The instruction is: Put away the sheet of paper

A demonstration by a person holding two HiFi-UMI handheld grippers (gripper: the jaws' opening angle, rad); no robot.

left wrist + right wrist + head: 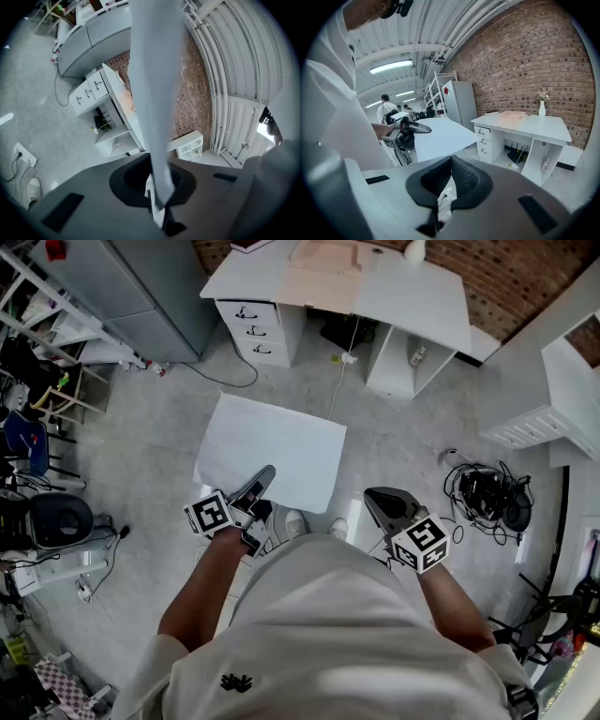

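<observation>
A white sheet of paper (272, 448) hangs flat in the air over the floor, in front of the person. My left gripper (257, 486) is shut on its near edge. In the left gripper view the sheet (153, 89) shows edge-on, rising from between the closed jaws (158, 199). My right gripper (384, 507) is held to the right of the sheet, apart from it, its jaws shut with nothing between them (449, 164). The right gripper view shows the sheet (440, 135) and the left gripper (411, 128) holding it.
A white desk (417, 292) with drawers (253, 329) stands ahead; a pale pink tray (323, 273) lies on it. There is a grey cabinet (141, 296) at the far left, white shelving (562, 399) on the right, and a tangle of cables (487, 493) on the floor.
</observation>
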